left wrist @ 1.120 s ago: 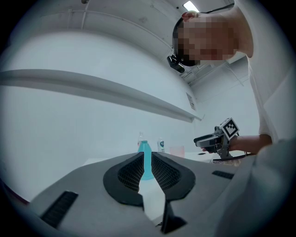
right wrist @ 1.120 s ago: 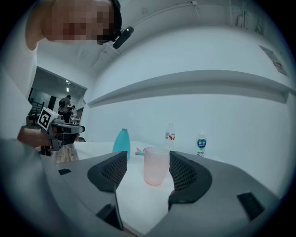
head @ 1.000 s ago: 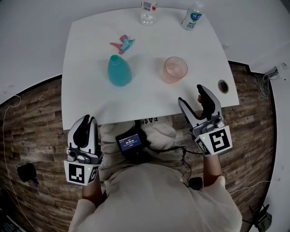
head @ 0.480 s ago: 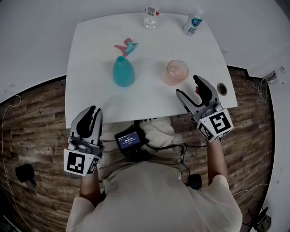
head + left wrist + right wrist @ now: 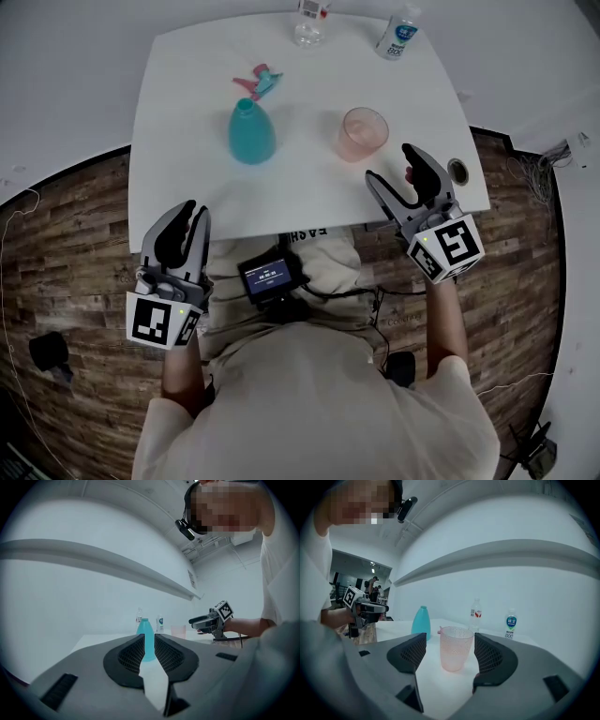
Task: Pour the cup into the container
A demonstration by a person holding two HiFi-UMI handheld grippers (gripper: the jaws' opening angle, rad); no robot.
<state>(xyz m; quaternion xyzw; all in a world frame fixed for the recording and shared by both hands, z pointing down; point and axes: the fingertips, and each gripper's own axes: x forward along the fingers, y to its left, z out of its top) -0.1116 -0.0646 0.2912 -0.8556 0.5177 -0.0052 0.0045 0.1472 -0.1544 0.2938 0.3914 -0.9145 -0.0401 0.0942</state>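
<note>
White table [image 5: 187,112] — right gripper [image 5: 390,167], just opened wide, faces cup [image 5: 363,133]; left gripper [image 5: 190,214] closed.

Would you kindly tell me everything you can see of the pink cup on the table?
The pink cup is translucent and plastic-looking, with a speckled wall tapering to its base. It stands upright, rim open, on the white table, right of the teal bottle; any contents cannot be made out. Only the table touches it: the right claw, jaws just opening and empty, stands short of it.
</note>
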